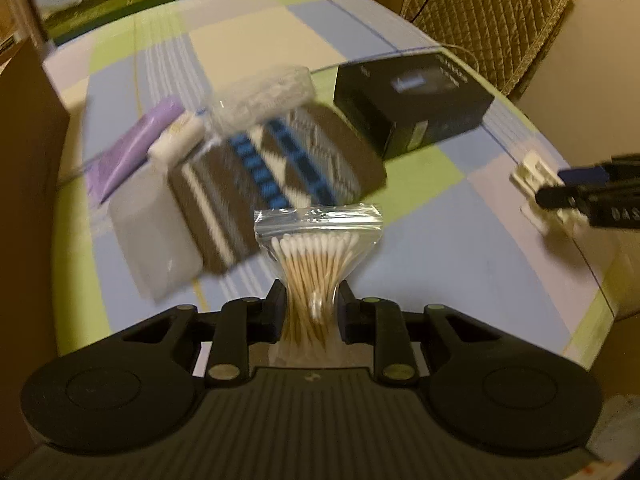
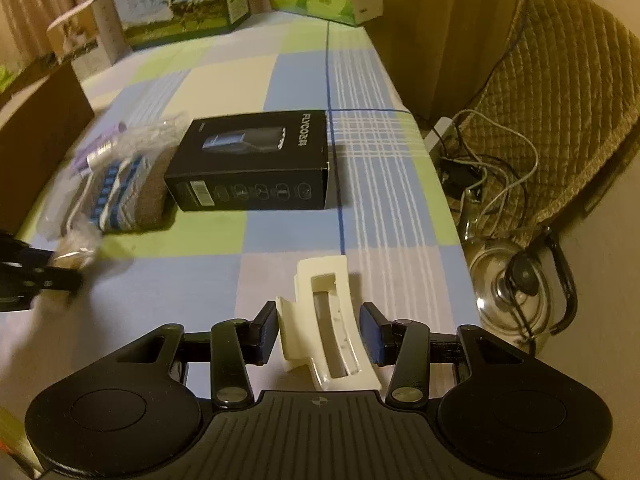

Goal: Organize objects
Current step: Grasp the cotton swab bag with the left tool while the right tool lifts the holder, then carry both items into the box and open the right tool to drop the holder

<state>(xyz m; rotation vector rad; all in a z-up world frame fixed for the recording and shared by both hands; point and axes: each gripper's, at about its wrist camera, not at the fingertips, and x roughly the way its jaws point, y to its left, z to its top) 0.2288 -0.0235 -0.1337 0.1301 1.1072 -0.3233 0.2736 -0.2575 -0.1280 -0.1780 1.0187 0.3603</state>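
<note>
Checked cloth table fills both views, green, blue and cream squares. Quilted chair back at upper right of the right wrist view, a steel kettle below it at right edge.

Black product box lies flat at centre of that view; brown, blue and white patterned pouch just left of it, blurred. Purple tube at its far left.

Left gripper, bottom centre of its view: jaws drawn narrow, squeezing a zip bag of cotton swabs at its waist; the bag's sealed top stands in front of the pouch.

Right gripper, bottom centre of its view: jaws part-open around a cream hair claw clip. Left pad touches the clip; whether the right pad touches, cannot tell.
</note>
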